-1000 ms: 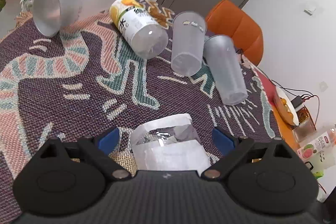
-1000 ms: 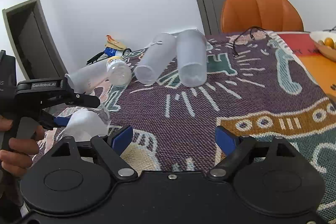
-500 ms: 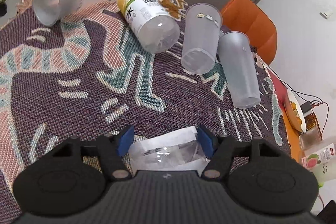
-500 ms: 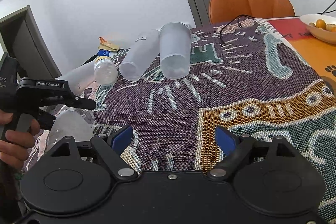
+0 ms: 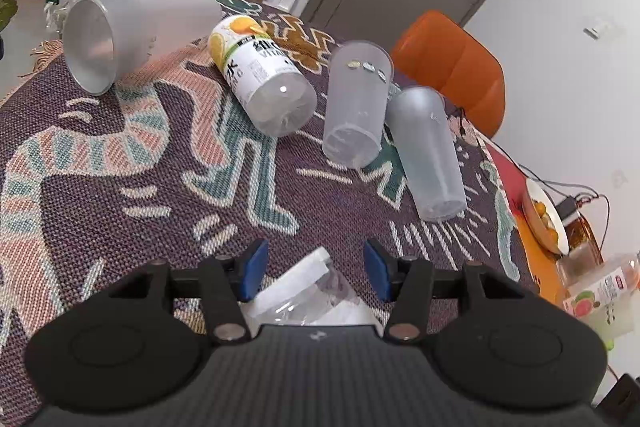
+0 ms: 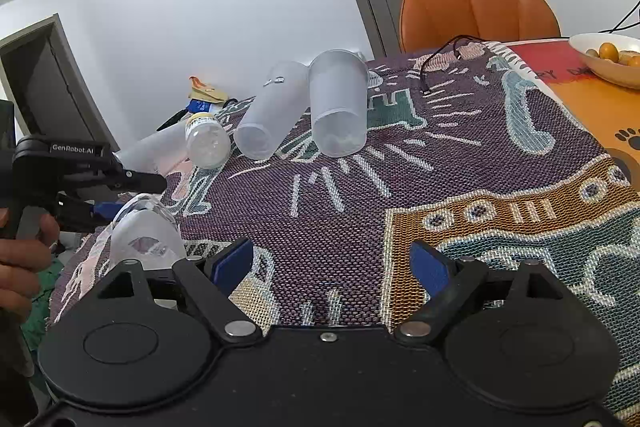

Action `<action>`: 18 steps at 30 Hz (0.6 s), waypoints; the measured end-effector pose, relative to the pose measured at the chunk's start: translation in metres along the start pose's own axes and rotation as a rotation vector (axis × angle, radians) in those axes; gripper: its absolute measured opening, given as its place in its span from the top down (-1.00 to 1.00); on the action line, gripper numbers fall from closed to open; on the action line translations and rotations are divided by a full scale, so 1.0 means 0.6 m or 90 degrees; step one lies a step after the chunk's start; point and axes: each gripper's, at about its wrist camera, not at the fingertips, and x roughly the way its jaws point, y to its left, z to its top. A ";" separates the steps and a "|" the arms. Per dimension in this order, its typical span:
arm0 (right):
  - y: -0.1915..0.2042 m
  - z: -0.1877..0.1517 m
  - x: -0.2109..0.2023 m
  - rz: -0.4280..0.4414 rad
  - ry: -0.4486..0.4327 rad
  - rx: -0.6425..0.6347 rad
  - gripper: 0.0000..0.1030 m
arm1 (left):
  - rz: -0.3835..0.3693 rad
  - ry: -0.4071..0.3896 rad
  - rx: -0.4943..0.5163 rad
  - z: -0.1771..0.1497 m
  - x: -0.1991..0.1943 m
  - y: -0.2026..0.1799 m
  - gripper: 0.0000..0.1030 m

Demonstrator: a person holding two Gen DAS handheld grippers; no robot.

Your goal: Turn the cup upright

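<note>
Left hand-held gripper pinching clear, prob. crumpled cup; right spread.

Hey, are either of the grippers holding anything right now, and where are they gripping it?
The left gripper is shut on a crumpled clear plastic cup, its jaws pinching the sides near the rim. The right gripper is open and holds nothing.

orange chair, fruit bowl, patterned tablecloth
</note>
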 end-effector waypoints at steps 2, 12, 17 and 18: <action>0.002 -0.002 -0.001 -0.001 0.001 -0.002 -0.67 | 0.003 -0.003 -0.006 -0.003 -0.002 0.003 -0.13; 0.011 -0.005 0.002 -0.002 0.008 -0.005 -0.67 | 0.026 -0.006 -0.026 -0.004 -0.018 0.018 -0.75; 0.020 -0.005 0.002 0.005 0.006 -0.013 -0.67 | -0.005 0.049 -0.074 -0.018 -0.001 0.029 -0.75; 0.020 -0.006 0.002 0.006 0.006 -0.014 -0.67 | -0.010 0.049 -0.076 -0.020 0.000 0.028 -0.75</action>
